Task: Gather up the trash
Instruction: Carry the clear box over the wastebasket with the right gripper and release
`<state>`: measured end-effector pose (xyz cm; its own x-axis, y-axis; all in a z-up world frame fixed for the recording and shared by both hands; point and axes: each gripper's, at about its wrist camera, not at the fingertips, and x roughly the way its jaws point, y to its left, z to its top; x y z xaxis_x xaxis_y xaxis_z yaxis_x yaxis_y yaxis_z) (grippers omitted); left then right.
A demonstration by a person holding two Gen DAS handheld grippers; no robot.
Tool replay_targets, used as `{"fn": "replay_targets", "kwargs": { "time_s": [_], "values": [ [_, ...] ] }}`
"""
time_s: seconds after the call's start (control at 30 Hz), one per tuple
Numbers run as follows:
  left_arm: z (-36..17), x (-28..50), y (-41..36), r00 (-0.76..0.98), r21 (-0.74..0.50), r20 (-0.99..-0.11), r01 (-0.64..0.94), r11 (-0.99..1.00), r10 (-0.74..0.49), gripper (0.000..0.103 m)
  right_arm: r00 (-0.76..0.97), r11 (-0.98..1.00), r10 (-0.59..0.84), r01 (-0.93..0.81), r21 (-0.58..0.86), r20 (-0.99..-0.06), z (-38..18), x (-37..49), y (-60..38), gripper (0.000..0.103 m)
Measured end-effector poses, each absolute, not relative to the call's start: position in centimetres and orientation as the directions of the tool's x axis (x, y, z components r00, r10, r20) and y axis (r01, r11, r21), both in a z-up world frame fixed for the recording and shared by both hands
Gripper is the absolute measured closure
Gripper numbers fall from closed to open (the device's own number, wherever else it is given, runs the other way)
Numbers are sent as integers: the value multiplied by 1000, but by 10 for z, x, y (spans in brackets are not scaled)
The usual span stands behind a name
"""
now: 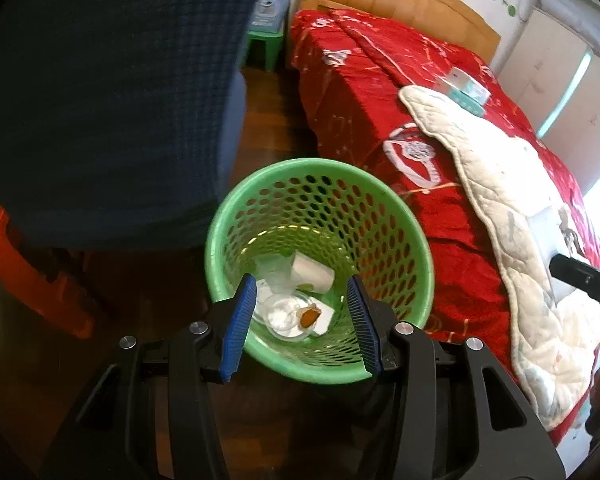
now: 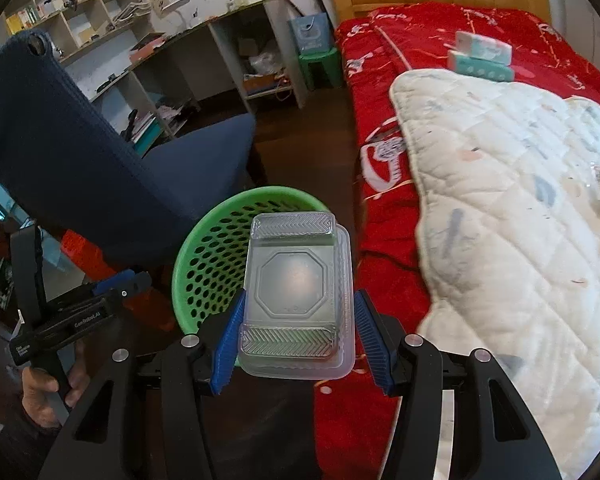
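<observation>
Left tool (image 1: 300, 320): blue pads spread apart, nothing between them, hovering over the green basket (image 1: 220, 248) at 6 o'clock in the left wrist view. Inside the basket, on its floor: a white paper cup (image 1: 314, 272) lying on its side toward 12 o'clock, a clear round lid (image 1: 284, 320) below it, a white scrap with an orange blob (image 1: 309, 317) at about 3 o'clock of that lid. All loose, touching one another.

Right tool (image 2: 298, 340): clamped on a clear plastic container (image 2: 292, 284), pads pressing both long sides, container held flat with its moulded bottom toward the camera. Far end of the container overlapping the basket rim (image 2: 204, 224) at 12 o'clock of the tool; whether directly above the opening or just short of it, cannot tell.

Basket standing on dark wooden floor (image 1: 268, 120), just beside the bed with the red quilt (image 1: 360, 100) at 3 o'clock. White padded blanket (image 2: 520, 220) spread over the quilt; a small stack of teal-and-white boxes (image 2: 482, 58) at 1 o'clock on the bed. Blue chair (image 2: 80, 152) at 9 to 10 o'clock of the basket. Green stool (image 2: 320, 66) at 12 o'clock beside the headboard. A hand (image 2: 44, 392) gripping the left tool's handle at 8 o'clock in the right wrist view.
</observation>
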<state>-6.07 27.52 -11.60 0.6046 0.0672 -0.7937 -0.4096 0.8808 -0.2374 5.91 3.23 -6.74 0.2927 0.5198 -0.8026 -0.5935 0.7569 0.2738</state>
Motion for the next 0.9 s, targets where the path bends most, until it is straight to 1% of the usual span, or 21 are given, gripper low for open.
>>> {"fn": "replay_targets", "kwargs": {
  "time_s": [0.27, 0.43, 0.5, 0.67, 0.77, 0.83, 0.9],
  "values": [
    [-121, -68, 284, 600, -256, -797, -437, 862, 67, 55, 245, 743, 514, -606, 284, -822, -85, 63, 68, 50],
    [-123, -71, 290, 599, -267, -798, -448, 853, 65, 53, 214, 737, 519, -602, 307, -827, -95, 68, 92, 50],
    [-124, -72, 291, 599, -270, -799, -450, 851, 64, 53, 206, 733, 526, -602, 317, -825, -98, 70, 98, 47],
    [-128, -71, 293, 595, -278, -802, -455, 846, 56, 52, 204, 734, 536, -591, 334, -819, -99, 71, 102, 46],
    [-128, -68, 290, 595, -275, -802, -448, 851, 55, 52, 219, 739, 532, -591, 323, -818, -94, 70, 94, 41],
    [-127, -66, 288, 597, -276, -801, -444, 853, 51, 52, 230, 746, 533, -582, 324, -814, -92, 70, 85, 35],
    [-125, -64, 284, 600, -277, -799, -434, 858, 45, 52, 242, 756, 528, -570, 320, -814, -89, 71, 74, 32]
  ]
}}
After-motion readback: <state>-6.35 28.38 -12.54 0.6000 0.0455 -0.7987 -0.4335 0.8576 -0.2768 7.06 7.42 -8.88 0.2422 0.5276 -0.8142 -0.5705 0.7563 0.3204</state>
